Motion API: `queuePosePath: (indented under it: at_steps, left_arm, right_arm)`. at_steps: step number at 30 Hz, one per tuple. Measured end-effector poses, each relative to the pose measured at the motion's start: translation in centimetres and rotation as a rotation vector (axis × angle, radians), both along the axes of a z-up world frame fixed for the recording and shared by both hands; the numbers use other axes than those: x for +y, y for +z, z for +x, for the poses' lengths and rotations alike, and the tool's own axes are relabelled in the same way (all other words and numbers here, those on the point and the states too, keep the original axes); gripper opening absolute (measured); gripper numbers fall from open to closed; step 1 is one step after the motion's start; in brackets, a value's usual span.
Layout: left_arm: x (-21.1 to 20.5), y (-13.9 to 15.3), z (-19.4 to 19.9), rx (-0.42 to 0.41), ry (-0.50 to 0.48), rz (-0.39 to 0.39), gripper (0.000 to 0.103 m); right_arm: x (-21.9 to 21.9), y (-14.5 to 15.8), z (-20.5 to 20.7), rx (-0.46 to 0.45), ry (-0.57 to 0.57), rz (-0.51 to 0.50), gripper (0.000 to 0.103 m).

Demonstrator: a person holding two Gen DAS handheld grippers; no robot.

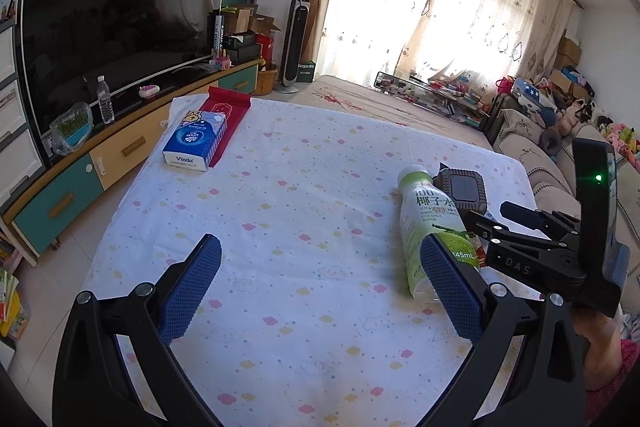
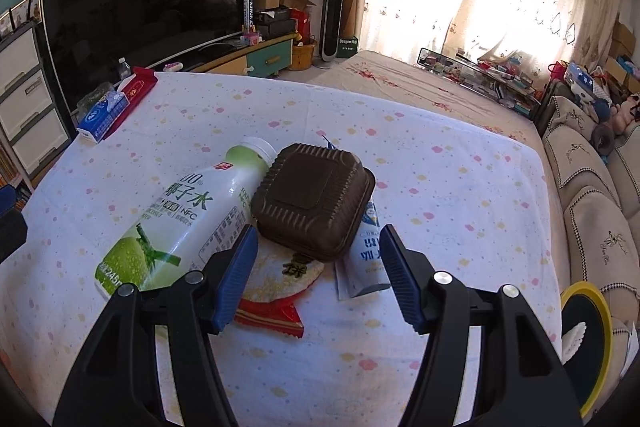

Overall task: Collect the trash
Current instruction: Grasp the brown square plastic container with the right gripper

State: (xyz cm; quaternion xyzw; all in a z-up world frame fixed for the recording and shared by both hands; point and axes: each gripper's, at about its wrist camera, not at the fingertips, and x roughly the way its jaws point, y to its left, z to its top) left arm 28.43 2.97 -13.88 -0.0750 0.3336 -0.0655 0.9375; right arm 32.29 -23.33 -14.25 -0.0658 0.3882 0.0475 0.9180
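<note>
A green and white coconut water bottle (image 2: 176,223) lies on its side on the cloth-covered table (image 2: 440,187). Beside it sits a dark brown clamshell box (image 2: 312,199), resting on a red snack wrapper (image 2: 276,291) and a white and blue pouch (image 2: 366,259). My right gripper (image 2: 318,247) is open just in front of the box, one finger on each side of its near edge. My left gripper (image 1: 320,259) is open over bare cloth, its right finger beside the bottle (image 1: 432,227). The box (image 1: 462,189) shows behind the bottle there.
A blue Vinda tissue pack (image 1: 194,143) on a red packet (image 1: 228,115) lies at the table's far left corner. A TV (image 1: 116,27) on a low cabinet stands left. A sofa (image 2: 592,211) runs along the right. A yellow-rimmed bin (image 2: 588,343) sits at the lower right.
</note>
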Motion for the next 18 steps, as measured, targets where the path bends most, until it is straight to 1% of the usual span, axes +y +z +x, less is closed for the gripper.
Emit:
queuePosePath:
  at_steps: [10,14,18]
  left_arm:
    - [-0.4,-0.1,-0.2,0.005,-0.004,-0.002,0.098]
    - [-0.4,-0.1,-0.3,0.008,-0.002,-0.004,0.098]
    - [-0.3,-0.1,-0.3,0.008,-0.002,-0.004,0.098]
  right_arm:
    - [1.3,-1.1,2.4,0.019,0.02,-0.016,0.06]
    - [2.1,-1.1,2.7,-0.006,0.017,-0.042,0.075]
    - [2.9,-1.2,3.6,-0.012,0.019,-0.079,0.076]
